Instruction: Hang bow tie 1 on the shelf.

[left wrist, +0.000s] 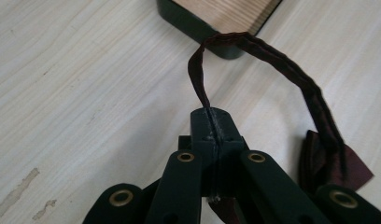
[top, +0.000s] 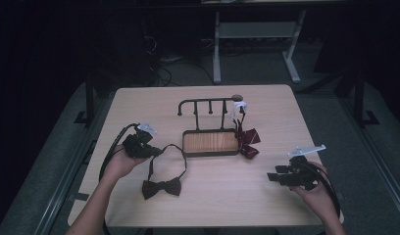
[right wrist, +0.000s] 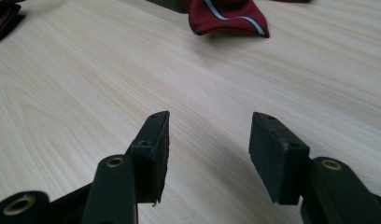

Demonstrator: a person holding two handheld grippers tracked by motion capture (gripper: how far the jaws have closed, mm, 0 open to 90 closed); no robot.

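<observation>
Dim room, grey floor (top: pixel 266 68) (white-legged desk (top: pixel 257 29) behind)

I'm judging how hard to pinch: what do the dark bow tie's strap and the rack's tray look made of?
The strap looks like soft woven fabric, dark maroon: it bends in a limp loop with a stitched ridge, pinched in the left tongs. The tray seems to have a wood-grain floor, probably wood or laminate, inside a dark, smooth rim, likely metal or plastic.

Pale wooden table (top: pixel 203 200) with rounded corners, dark rack (top: pixel 206 104) with pegs over a wood-bottomed tray (top: pixel 210 142) near the table's middle, striped red bow tie (top: pixel 247 139) hanging at the rack's right end, white-legged desk frame (top: pixel 257 36) on the grey floor (top: pixel 335 127) behind
</observation>
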